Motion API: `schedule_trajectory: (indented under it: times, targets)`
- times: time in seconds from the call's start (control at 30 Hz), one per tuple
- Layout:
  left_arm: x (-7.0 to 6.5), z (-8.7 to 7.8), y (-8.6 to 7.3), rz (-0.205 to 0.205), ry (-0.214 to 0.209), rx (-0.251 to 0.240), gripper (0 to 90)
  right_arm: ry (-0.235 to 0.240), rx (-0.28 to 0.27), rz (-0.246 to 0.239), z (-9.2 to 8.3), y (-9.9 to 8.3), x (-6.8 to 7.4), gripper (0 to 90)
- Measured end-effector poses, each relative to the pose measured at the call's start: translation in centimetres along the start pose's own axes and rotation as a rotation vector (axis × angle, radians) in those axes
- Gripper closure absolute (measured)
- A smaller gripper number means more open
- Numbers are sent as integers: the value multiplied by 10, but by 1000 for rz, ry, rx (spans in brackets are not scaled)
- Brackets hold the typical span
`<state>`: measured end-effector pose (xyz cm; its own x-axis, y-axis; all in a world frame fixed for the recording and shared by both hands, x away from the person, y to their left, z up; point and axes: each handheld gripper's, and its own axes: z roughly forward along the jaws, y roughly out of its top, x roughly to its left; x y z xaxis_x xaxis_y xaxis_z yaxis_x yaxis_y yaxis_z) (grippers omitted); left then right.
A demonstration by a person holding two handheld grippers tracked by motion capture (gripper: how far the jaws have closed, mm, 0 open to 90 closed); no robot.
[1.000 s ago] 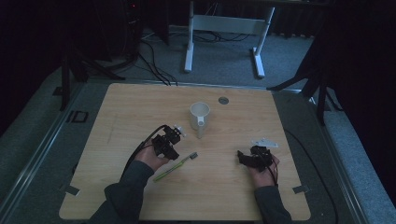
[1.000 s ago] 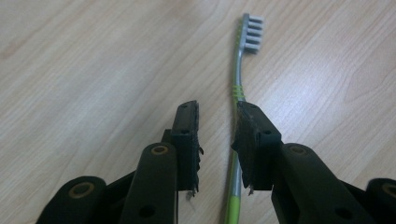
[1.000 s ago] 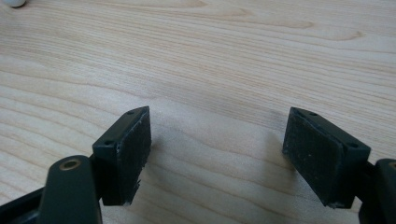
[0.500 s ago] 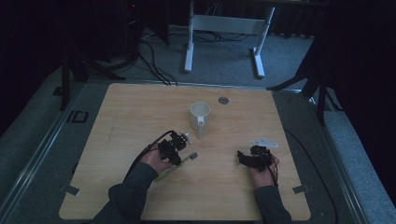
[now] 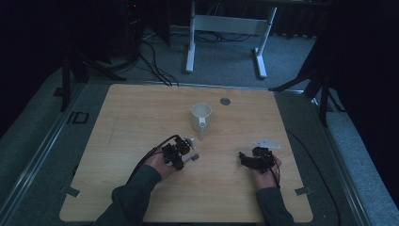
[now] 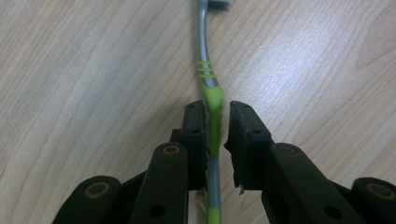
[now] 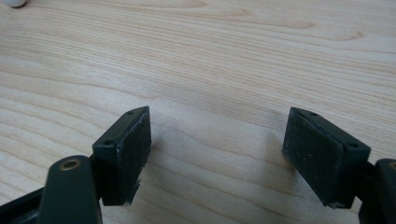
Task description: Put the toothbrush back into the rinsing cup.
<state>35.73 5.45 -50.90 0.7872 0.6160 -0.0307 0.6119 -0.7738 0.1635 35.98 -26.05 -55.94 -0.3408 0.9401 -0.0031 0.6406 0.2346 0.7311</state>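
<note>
Just below the mug, the left gripper straddles the toothbrush lying flat on the table, jaws nearly closed but one pad seemingly short of contact. Closing off-centre could roll or skid the slim handle away. The right gripper rests open, empty, right of the mug.

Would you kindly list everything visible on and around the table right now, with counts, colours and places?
Toothbrush: one, green and grey, lying on the table between the left gripper's jaws.
Mug: one, white, upright near the table's middle.
Disc: one, small, grey, beyond the mug.
Table: one, light wood.
Stand: one, white-legged, on the floor beyond the table.
Left gripper: one, black, jaws nearly closed around the toothbrush handle.
Right gripper: one, black, jaws wide apart over bare wood.
</note>
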Motion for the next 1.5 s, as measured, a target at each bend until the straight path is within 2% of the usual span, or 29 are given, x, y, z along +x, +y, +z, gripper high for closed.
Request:
schedule_trajectory:
  times: [0.43, 0.67, 0.87, 1.17, 1.5]
  targets:
    - [0, 8, 1, 10, 4, 33, 802, 0, 0, 0, 0, 0, 0, 232]
    - [0, 8, 1, 13, 12, 32, 802, 0, 0, 0, 0, 0, 0, 231]
    - [0, 8, 1, 30, 13, 34, 822, 0, 0, 0, 0, 0, 0, 232]
    - [5, -3, -2, 6, -10, -23, 825, 1, 0, 0, 0, 0, 0, 231]
    - [15, -17, -6, -54, -23, -108, 825, 2, 1, 2, 0, 0, 0, 232]
